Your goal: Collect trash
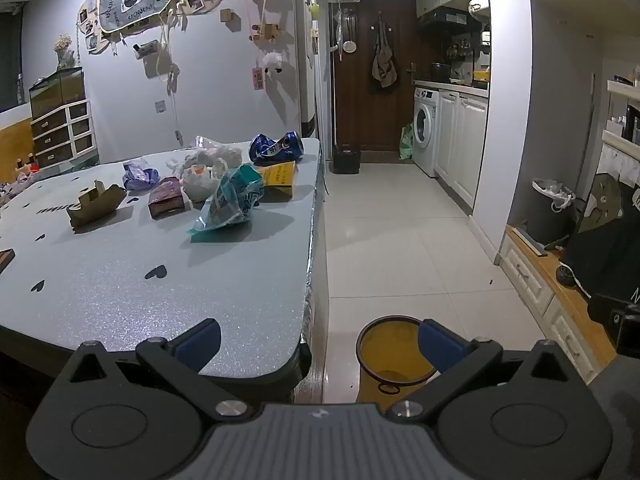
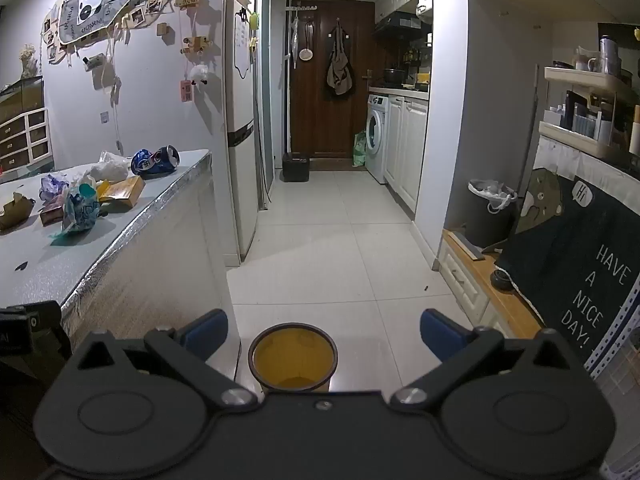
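Both hand-held grippers, left [image 1: 320,346] and right [image 2: 324,336], gape wide and empty. Trash [image 1: 228,196] crowds the tabletop [image 1: 160,280] at ten o'clock; the bin [image 2: 292,358] waits below. Slippery wrappers could drop short.

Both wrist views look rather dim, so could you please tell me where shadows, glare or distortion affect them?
Left wrist view: trash throws long shadows toward the camera on the table; fisheye bends its edge. Right wrist view: floor tiles show soft glare; black corners from the lens.
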`<state>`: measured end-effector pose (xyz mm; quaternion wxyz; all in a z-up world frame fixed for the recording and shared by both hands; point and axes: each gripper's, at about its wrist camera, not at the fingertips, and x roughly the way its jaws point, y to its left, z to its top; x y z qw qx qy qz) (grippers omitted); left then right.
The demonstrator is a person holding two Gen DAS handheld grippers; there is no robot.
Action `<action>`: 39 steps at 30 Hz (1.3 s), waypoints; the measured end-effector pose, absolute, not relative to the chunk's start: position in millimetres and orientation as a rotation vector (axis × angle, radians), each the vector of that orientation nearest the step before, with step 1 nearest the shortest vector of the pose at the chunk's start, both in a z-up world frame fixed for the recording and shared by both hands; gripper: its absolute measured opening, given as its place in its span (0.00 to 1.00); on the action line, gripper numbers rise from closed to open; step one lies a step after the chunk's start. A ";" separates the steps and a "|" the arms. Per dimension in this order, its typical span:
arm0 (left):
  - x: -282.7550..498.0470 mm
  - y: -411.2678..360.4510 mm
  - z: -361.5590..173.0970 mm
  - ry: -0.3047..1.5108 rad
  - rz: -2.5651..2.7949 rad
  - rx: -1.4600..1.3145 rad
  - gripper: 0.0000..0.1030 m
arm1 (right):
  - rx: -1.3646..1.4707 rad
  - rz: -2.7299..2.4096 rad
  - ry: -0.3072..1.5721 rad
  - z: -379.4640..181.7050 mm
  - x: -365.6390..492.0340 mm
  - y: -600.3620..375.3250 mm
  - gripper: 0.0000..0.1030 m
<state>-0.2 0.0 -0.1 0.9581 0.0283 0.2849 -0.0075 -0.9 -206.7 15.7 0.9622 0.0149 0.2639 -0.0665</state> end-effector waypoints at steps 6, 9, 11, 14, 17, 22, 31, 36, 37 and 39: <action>0.3 0.0 -3.0 0.582 -0.015 0.055 1.00 | 0.030 -0.133 0.530 15.7 -0.8 -206.5 1.00; 2.3 0.6 0.3 0.585 -0.015 0.056 1.00 | 0.030 -0.133 0.530 15.6 -0.9 -206.5 1.00; 2.7 0.6 0.3 0.588 -0.014 0.057 1.00 | 0.031 -0.133 0.531 15.6 -1.4 -206.2 1.00; 2.7 0.7 0.3 0.589 -0.015 0.058 1.00 | 0.030 -0.134 0.532 15.2 -0.7 -206.1 1.00; 2.8 0.7 0.5 0.590 -0.015 0.058 1.00 | 0.031 -0.135 0.533 15.3 -0.9 -205.9 1.00; 3.1 0.7 0.8 0.590 -0.015 0.058 1.00 | 0.030 -0.135 0.533 15.4 -1.1 -205.5 1.00; 3.1 0.4 0.7 0.590 -0.014 0.057 1.00 | 0.029 -0.135 0.534 15.4 -0.9 -205.2 1.00; 3.0 0.6 0.5 0.590 -0.016 0.057 1.00 | 0.029 -0.135 0.534 15.3 -0.7 -205.4 1.00; 2.8 0.7 0.4 0.590 -0.016 0.056 1.00 | 0.029 -0.136 0.534 15.2 -0.6 -205.5 1.00; 3.0 0.6 0.5 0.591 -0.016 0.057 1.00 | 0.029 -0.137 0.535 15.3 -0.6 -205.4 1.00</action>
